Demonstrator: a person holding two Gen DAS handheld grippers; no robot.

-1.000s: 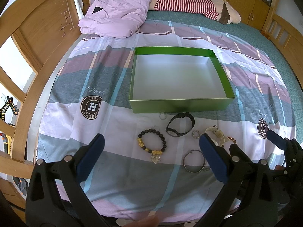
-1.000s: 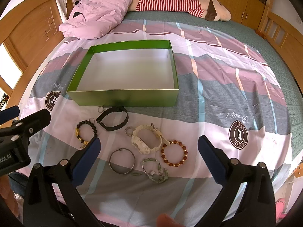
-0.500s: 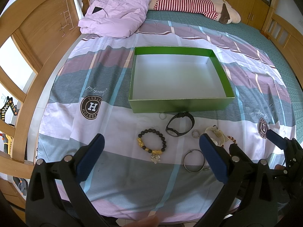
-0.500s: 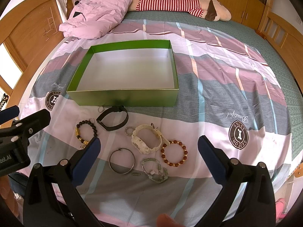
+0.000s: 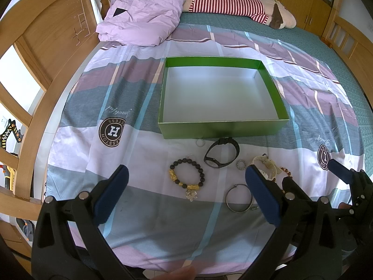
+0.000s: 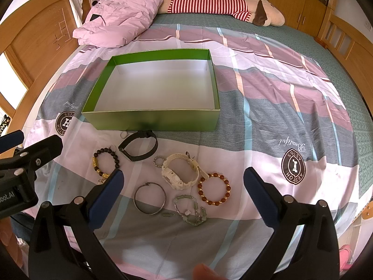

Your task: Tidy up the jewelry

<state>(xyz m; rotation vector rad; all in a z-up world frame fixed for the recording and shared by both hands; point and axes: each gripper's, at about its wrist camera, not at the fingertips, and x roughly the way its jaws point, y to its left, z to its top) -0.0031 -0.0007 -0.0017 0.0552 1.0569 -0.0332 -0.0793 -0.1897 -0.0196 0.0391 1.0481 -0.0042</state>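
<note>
Currently, in the left wrist view, the left claw [image 5: 186,184] is spread wide and holds nothing, hovering above the near edge of the bed [image 5: 326,46]. A striped sheet [image 5: 116,93] covers the bed. An open green box [image 5: 223,129] with a white interior sits on the sheet, nothing inside it. Just in front of the box's near wall lie a small ring [image 5: 200,142] and a black watch [image 5: 221,152]. Nearer the camera lies a black bead bracelet [image 5: 186,175] with gold charms, positioned between the two fingers. A silver bangle [image 5: 238,198] lies to its right, partly behind the right-hand finger. A cream watch [image 5: 265,164] is partly hidden by the same finger. The right claw [image 5: 345,175] shows at the right edge.

In the right wrist view, the right claw [image 6: 183,184] is likewise spread wide and empty. The green box [image 6: 153,122] sits ahead on the sheet. In front of it are the black watch [image 6: 139,145], the black bead bracelet [image 6: 105,163], the cream watch [image 6: 180,171], a brown bead bracelet [image 6: 215,190], the silver bangle [image 6: 150,197], and a pale green link bracelet [image 6: 190,211]. All items lie apart from the box except the black watch, whose strap reaches its near wall. A lilac quilt [image 6: 121,16] and a striped plush toy [image 6: 221,4] lie at the far end.
</note>
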